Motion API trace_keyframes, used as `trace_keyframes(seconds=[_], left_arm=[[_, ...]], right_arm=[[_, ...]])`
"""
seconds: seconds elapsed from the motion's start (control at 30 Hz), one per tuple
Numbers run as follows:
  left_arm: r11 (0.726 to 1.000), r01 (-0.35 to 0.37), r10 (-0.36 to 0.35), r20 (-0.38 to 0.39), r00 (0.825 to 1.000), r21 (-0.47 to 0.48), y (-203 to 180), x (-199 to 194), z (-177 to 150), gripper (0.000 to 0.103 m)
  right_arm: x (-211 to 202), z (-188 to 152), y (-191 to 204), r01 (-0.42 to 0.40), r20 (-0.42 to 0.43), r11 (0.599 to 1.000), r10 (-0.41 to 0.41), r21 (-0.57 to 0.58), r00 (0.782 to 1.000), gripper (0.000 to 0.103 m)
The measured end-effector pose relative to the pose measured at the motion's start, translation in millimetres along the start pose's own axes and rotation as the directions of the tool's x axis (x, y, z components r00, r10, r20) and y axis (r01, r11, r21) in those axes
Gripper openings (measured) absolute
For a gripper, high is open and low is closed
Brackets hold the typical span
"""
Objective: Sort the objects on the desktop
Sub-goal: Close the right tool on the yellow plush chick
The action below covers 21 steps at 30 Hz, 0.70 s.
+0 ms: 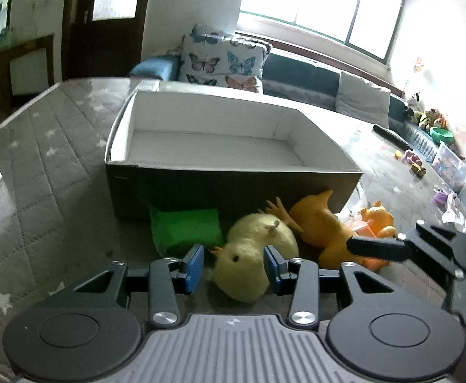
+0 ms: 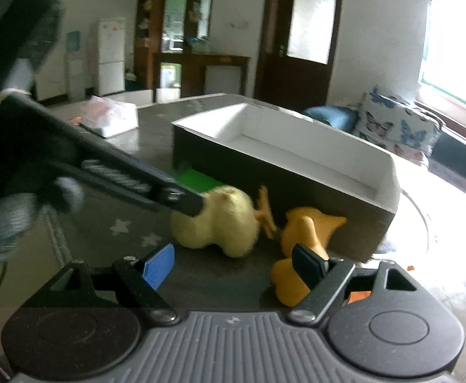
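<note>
A pale yellow plush chick lies on the table in front of a dark box with a white inside. My left gripper is open, its blue pads on either side of the chick, the right pad close against it. An orange rubber chicken lies to the chick's right, a green block to its left. In the right wrist view my right gripper is open and empty, its right finger over the rubber chicken; the chick lies just ahead, with the left gripper's finger on it.
A small orange duck toy sits right of the rubber chicken. Small toys, a remote and plastic tubs lie along the table's far right. A white tissue pack lies at the far left in the right wrist view. A sofa with a butterfly cushion stands behind.
</note>
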<state>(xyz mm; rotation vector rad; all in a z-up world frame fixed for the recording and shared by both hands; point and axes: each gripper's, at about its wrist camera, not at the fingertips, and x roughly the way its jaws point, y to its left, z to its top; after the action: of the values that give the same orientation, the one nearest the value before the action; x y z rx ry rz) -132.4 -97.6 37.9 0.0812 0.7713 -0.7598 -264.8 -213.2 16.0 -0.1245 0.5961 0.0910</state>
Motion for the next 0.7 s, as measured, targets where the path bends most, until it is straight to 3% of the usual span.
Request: trace_keyframes(seconds=[0.43,0.7], left_arm=[[0.991,0.127,-0.129,-0.08,0.988,-0.026,-7,5,-5,0.044],[0.998,0.065,-0.065,-0.029,0.997,0.014,-7,-7,9,0.044]], right_arm=[[20,-3,2,-0.038,-0.038,0.999,0.038,0.01,0.999,0.083],[28,-1,1,-0.028,-0.034,0.999,0.029,0.024,0.999,0.083]])
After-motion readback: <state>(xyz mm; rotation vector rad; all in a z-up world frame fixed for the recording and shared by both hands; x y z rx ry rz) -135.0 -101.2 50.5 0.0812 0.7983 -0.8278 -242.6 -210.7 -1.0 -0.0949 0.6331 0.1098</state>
